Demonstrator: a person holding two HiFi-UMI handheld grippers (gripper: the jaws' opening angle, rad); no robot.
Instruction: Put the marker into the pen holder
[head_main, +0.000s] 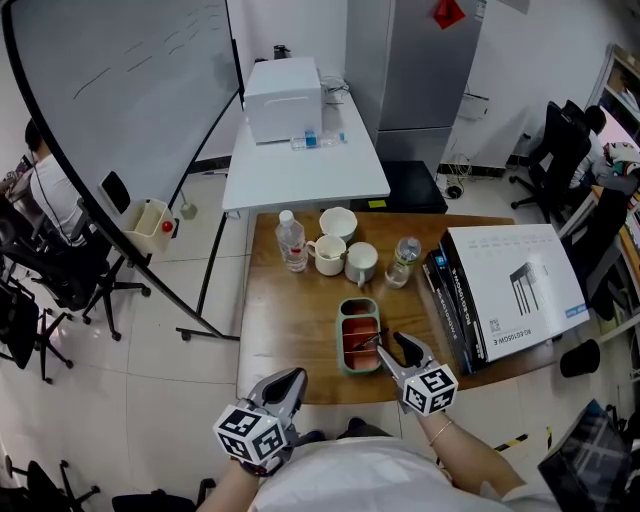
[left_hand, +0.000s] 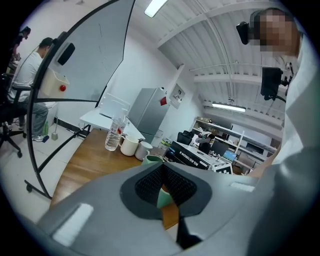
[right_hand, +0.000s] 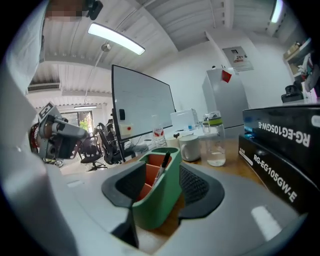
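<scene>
Locating the slim black-capped marker (right_hand: 163, 162): I found it already standing, tilted, in one orange-lined compartment of the oblong green plastic pen holder (right_hand: 159, 202), which sat by the near edge of the brown wooden table (head_main: 290, 330).
Right gripper (head_main: 392, 346): released, its jaws wide apart and straddling the holder's near end; as far as I could see the pads pressed on nothing.
Left gripper (head_main: 293, 378): clenched on nothing, hanging off the table's near edge, well apart from the holder.
Handling: I judged the marker light, stiff and smooth, apt to roll or slip. If it needed reseating, a pinch across mid-barrel looked the best hold.
Holder: light enough, I thought, to slide or tip if a jaw nudged it.
Progress: I reckoned the marker was in, pending a clean withdrawal.
</scene>
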